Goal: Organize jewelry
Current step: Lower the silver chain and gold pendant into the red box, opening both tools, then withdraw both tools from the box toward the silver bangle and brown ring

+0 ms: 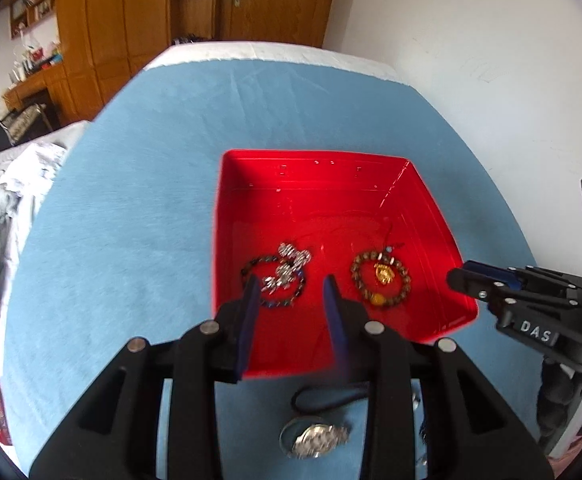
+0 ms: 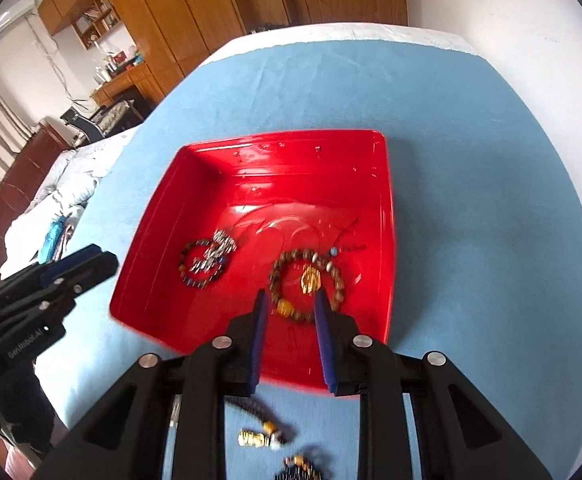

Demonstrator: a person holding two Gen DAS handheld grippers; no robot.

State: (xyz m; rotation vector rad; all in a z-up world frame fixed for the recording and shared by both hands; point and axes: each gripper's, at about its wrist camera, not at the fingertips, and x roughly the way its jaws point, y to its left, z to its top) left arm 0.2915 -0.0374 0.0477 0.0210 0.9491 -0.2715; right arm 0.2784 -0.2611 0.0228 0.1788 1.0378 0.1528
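Observation:
A red tray (image 1: 227, 216) (image 2: 387, 216) sits on the blue cloth. In it lie a dark bead bracelet with a silver chain (image 1: 281, 276) (image 2: 205, 260) on the left and a brown bead bracelet with a gold pendant (image 1: 381, 278) (image 2: 309, 280) on the right. My left gripper (image 1: 293, 286) is open and empty over the tray's near edge. My right gripper (image 2: 291, 300) is open and empty above the brown bracelet; it also shows in the left wrist view (image 1: 467, 276). A silver watch (image 1: 317, 440) and a dark cord (image 1: 331, 398) lie on the cloth before the tray.
Small gold and dark beaded pieces (image 2: 263, 438) (image 2: 303, 466) lie on the blue cloth (image 1: 131, 200) near the front edge. A white wall is to the right. Bedding and wooden cupboards lie to the left and behind.

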